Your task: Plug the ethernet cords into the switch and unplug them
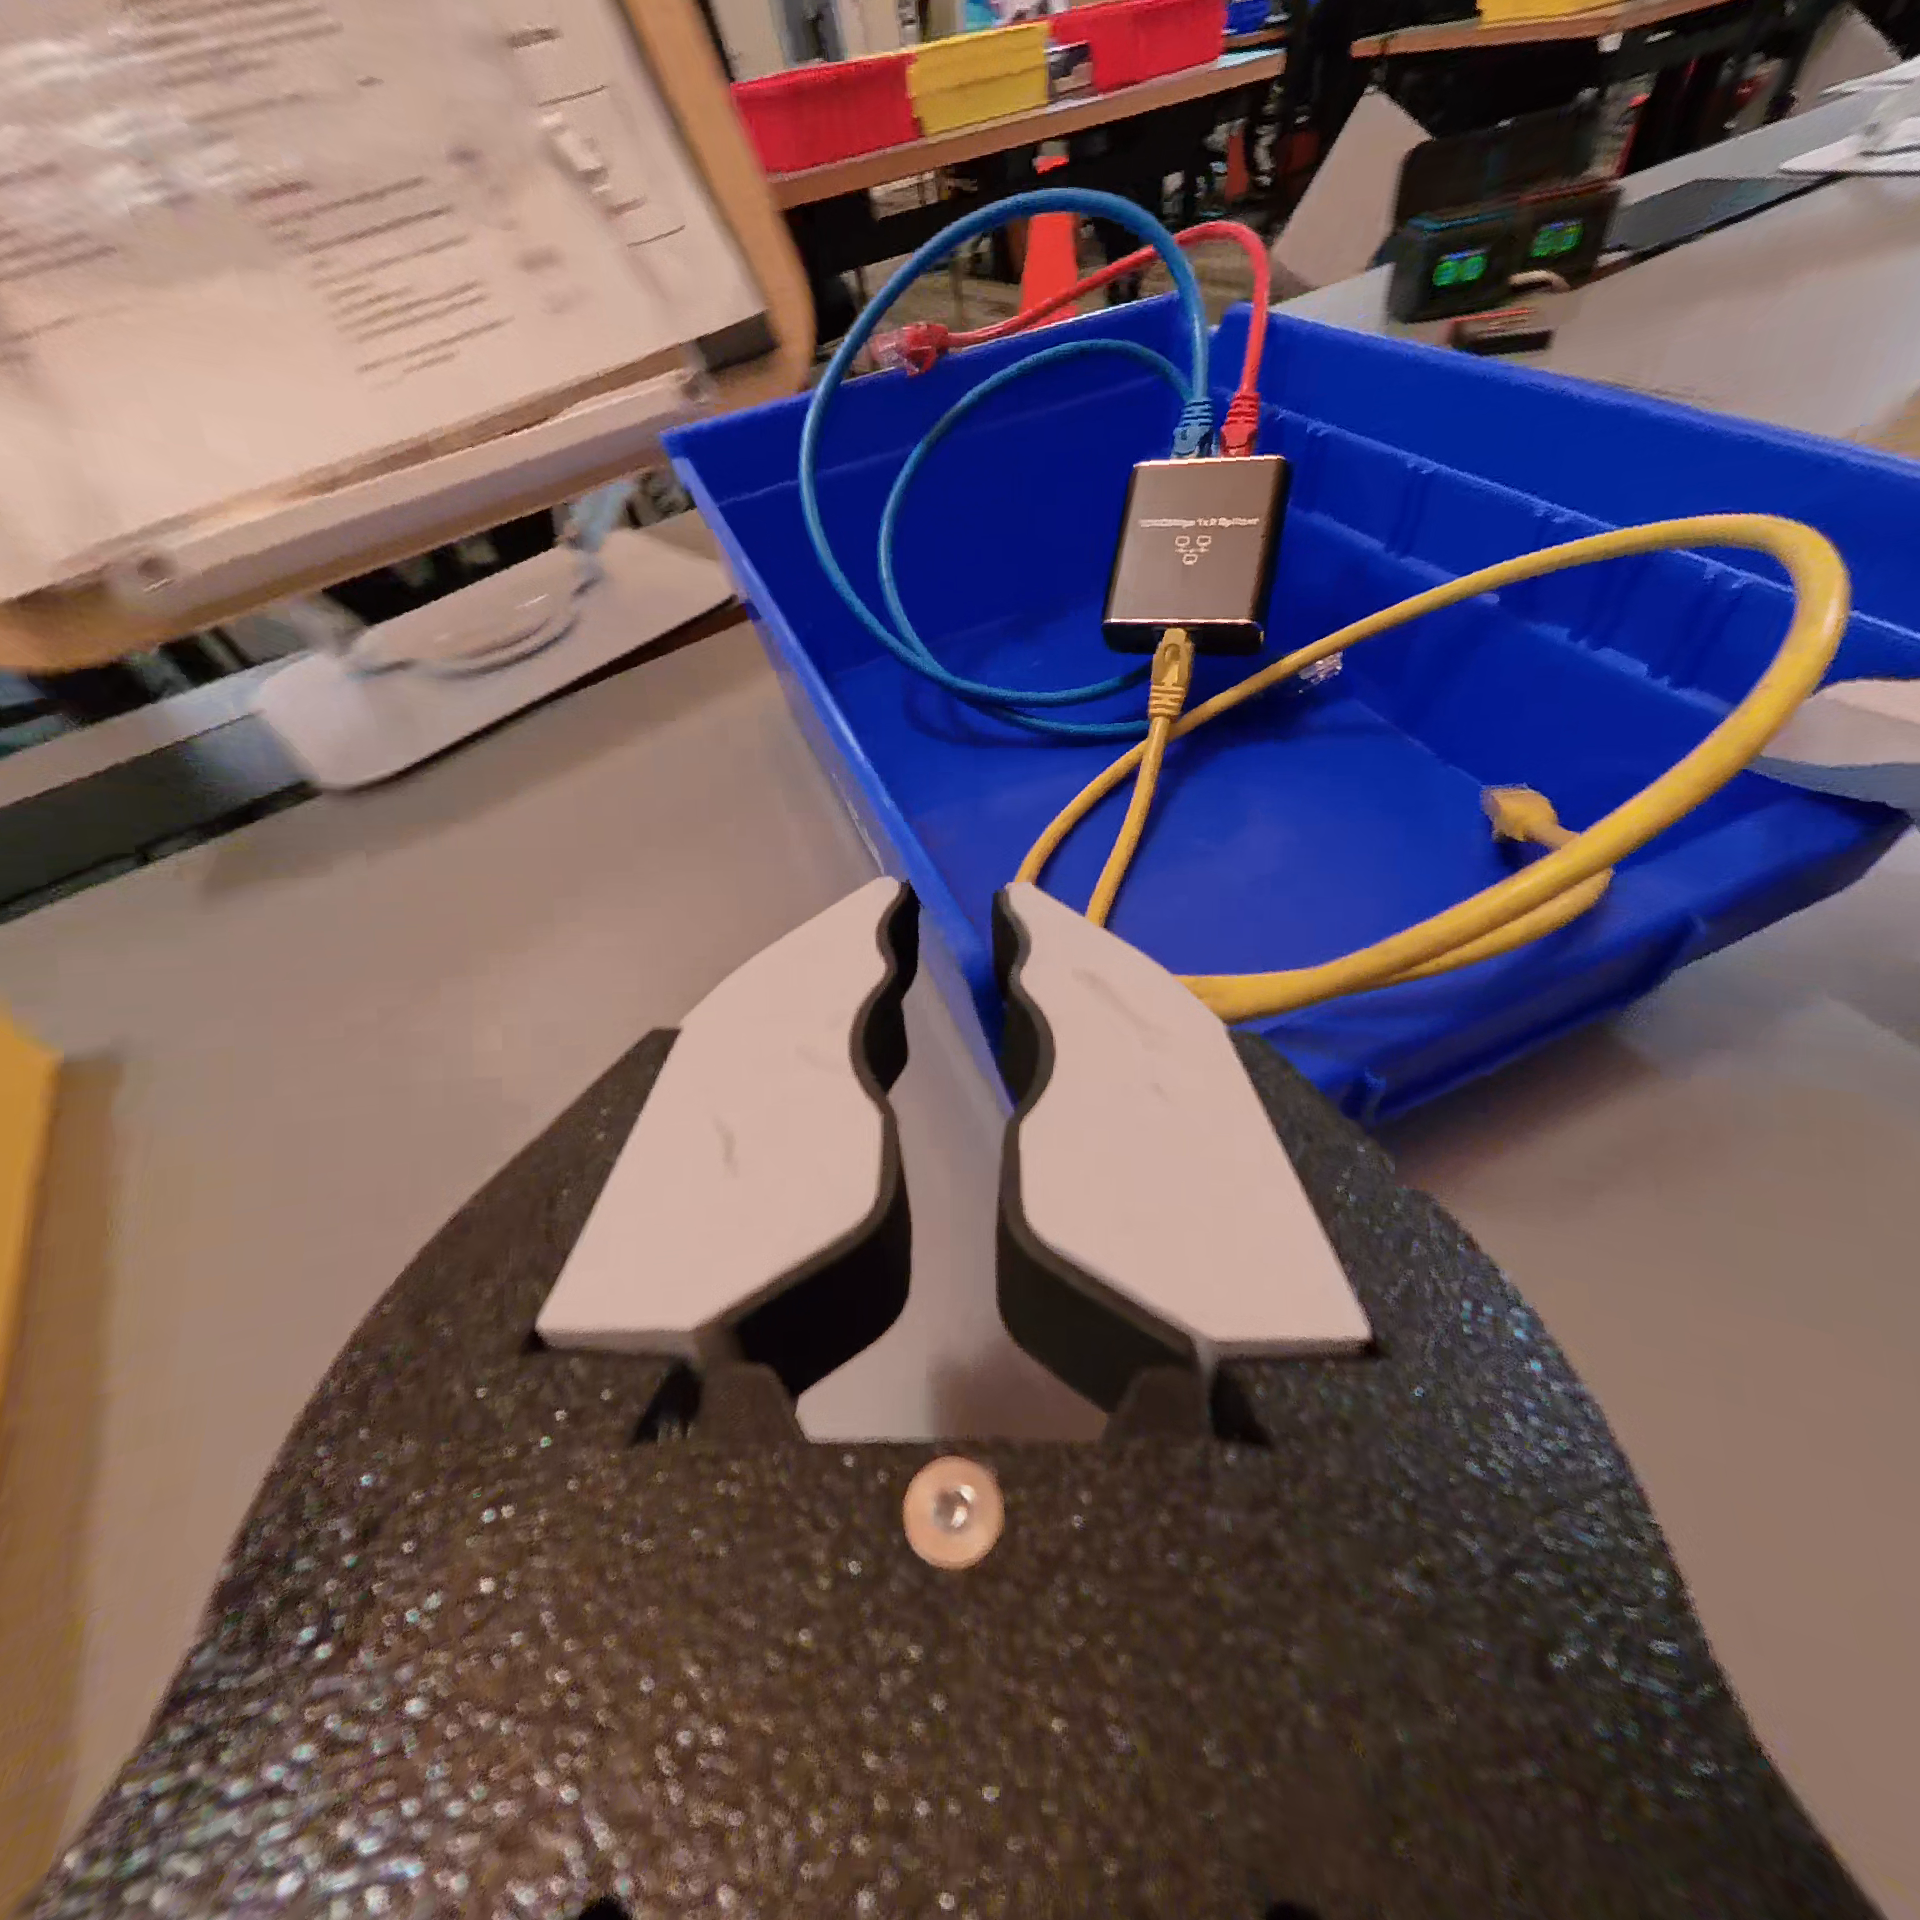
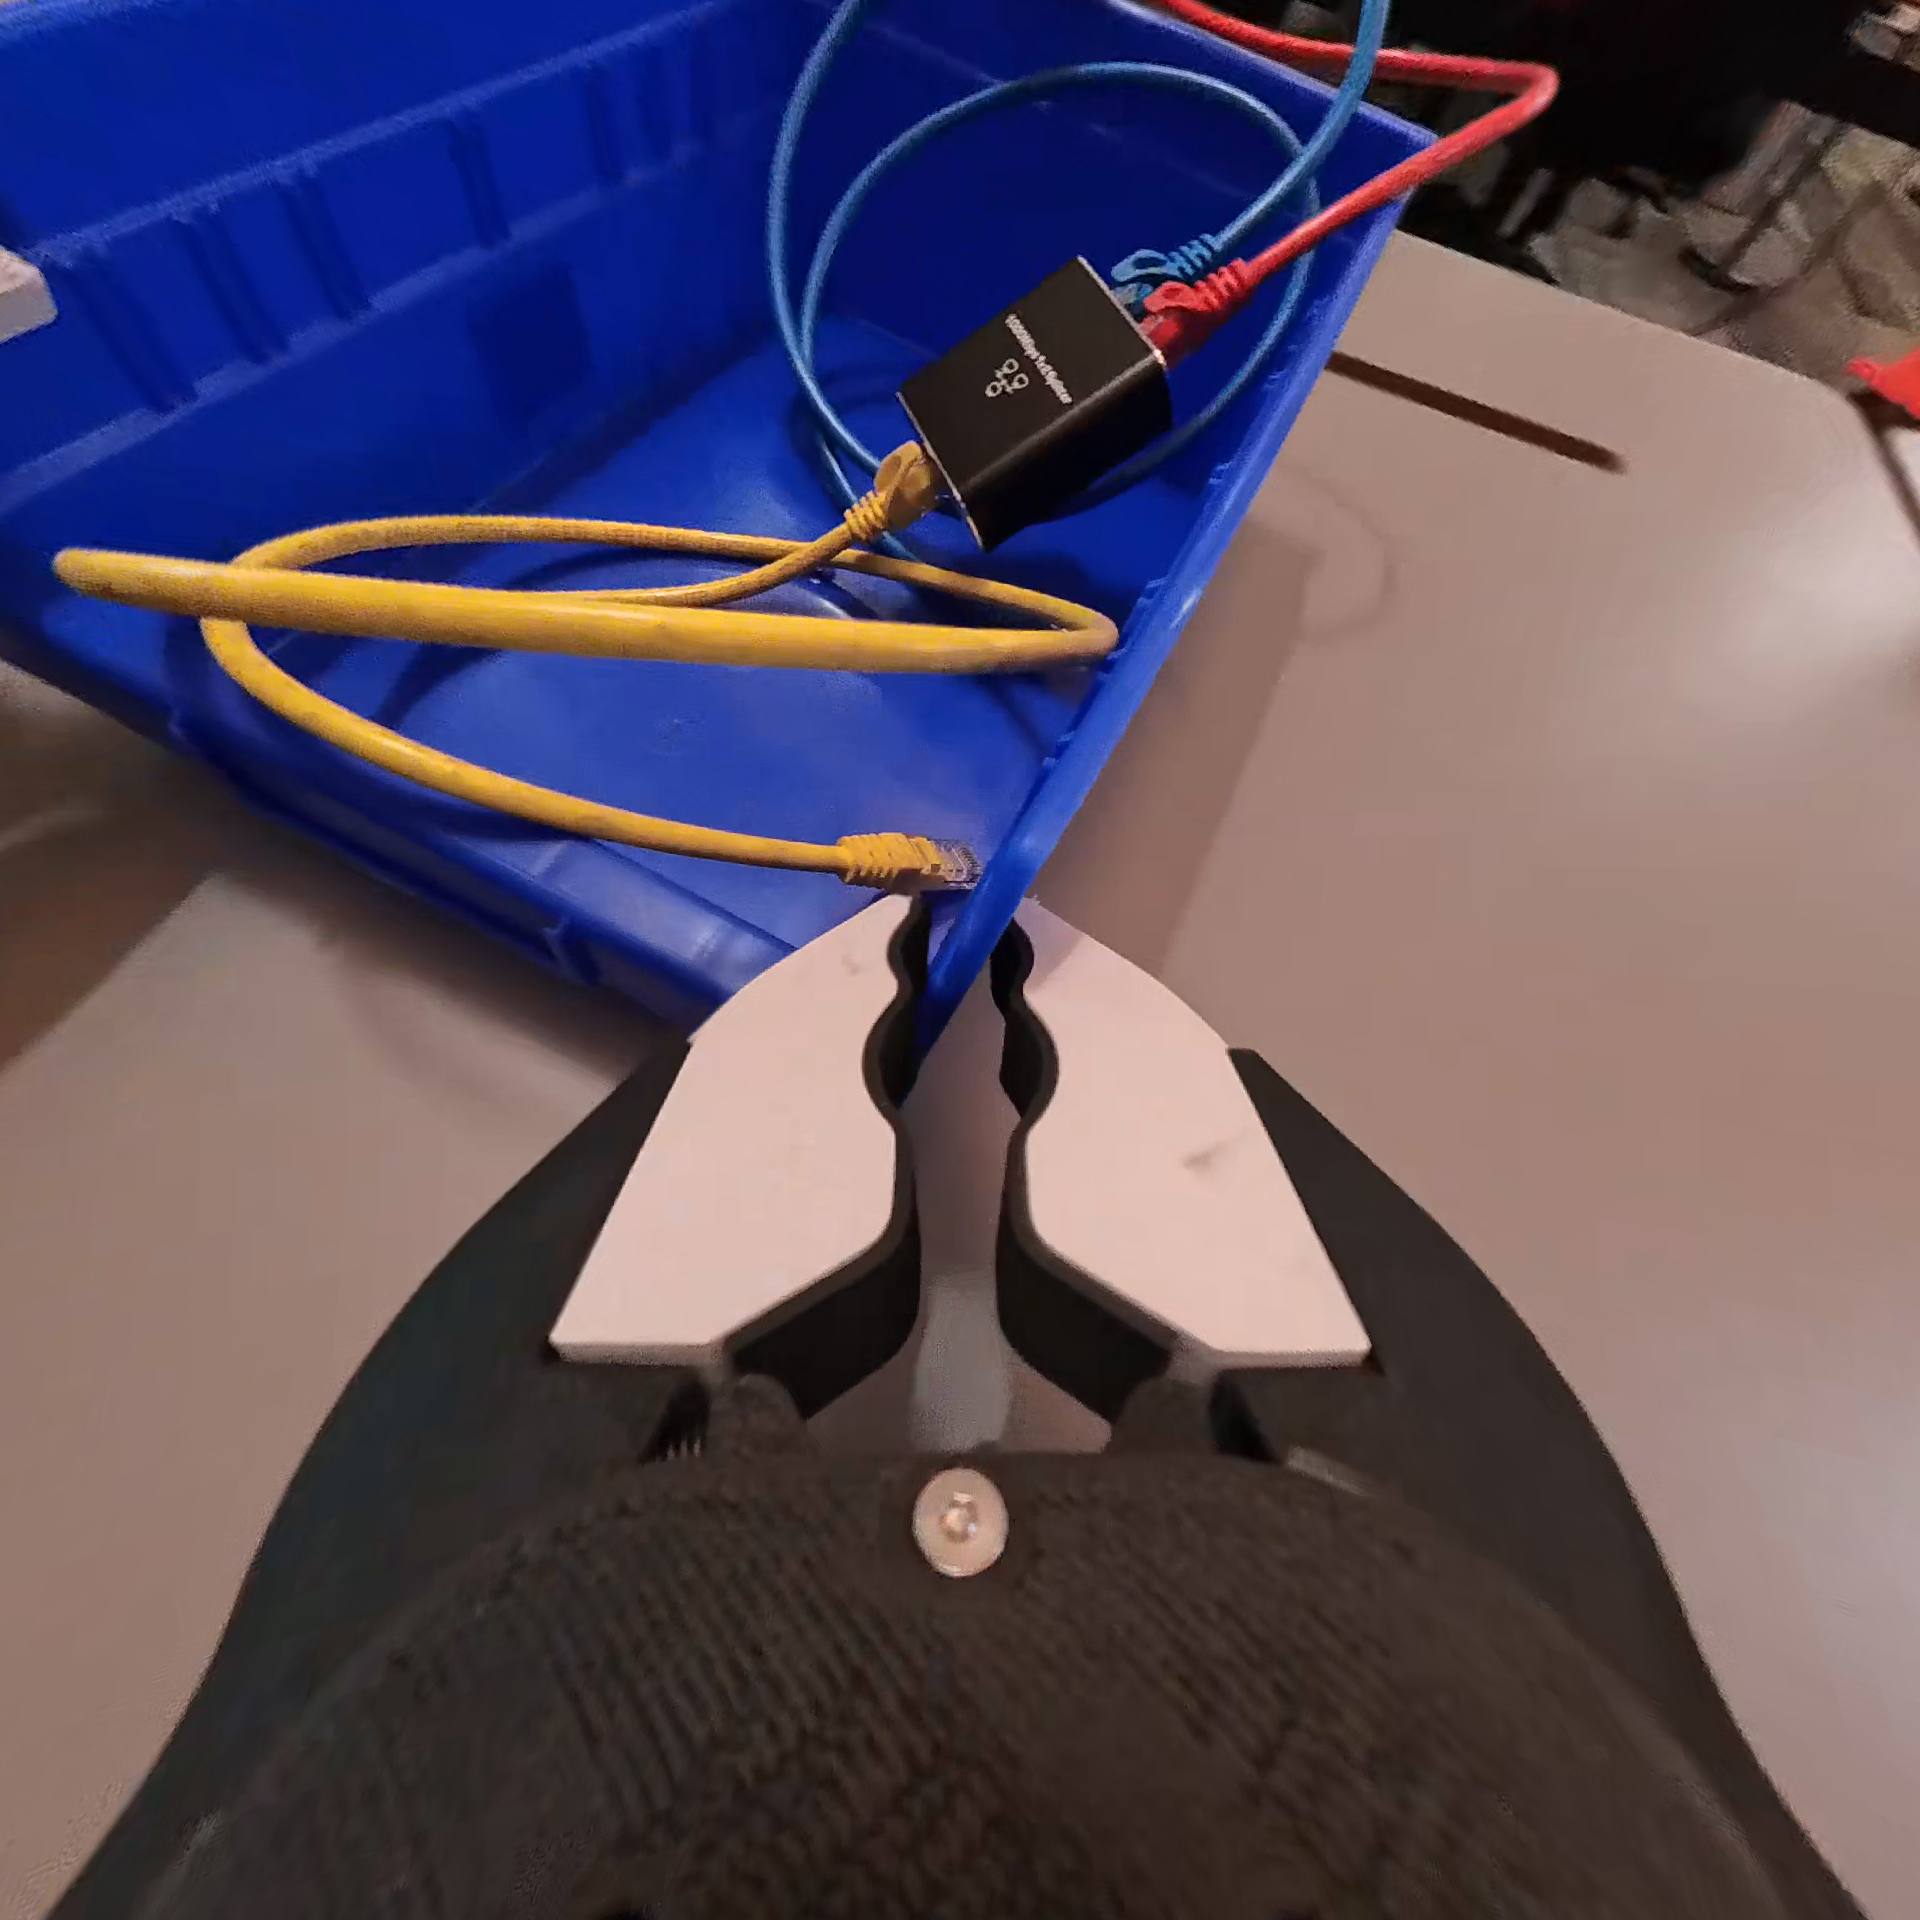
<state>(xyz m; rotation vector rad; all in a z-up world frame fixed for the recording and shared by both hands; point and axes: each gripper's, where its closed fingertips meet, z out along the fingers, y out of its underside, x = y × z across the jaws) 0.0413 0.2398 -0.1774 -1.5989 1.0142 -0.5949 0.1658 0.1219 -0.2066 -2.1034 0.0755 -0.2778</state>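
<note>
Blue bin point(image 1: 1351, 1049) fills our left wrist view; inside it sits the switch point(image 1: 1195, 551) with yellow cord point(image 1: 1766, 665), blue cord point(image 1: 831, 436) and red cord point(image 1: 1252, 301) plugged in. Our left gripper point(image 1: 954, 914) hangs slightly parted, empty.

From the right wrist view, our right gripper point(image 2: 961, 925) is also parted and empty at the bin's rim point(image 2: 1101, 727), the yellow cord's loose plug point(image 2: 914, 860) just ahead.

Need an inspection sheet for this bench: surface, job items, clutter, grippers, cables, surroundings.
Surface: grey tabletop, bare near both grippers.
Job's things: black switch inside the blue bin; three cords plugged in.
Clutter: clipboard with papers at upper left of the left wrist view; small black device with green displays beyond the bin.
Grippers: left gripper and right gripper both empty, fingers slightly apart, outside the bin.
Cables: yellow cord on one side of the switch, its free plug lying in the bin; blue cord and red cord side by side opposite.
Surroundings: shelves with red and yellow bins.
</note>
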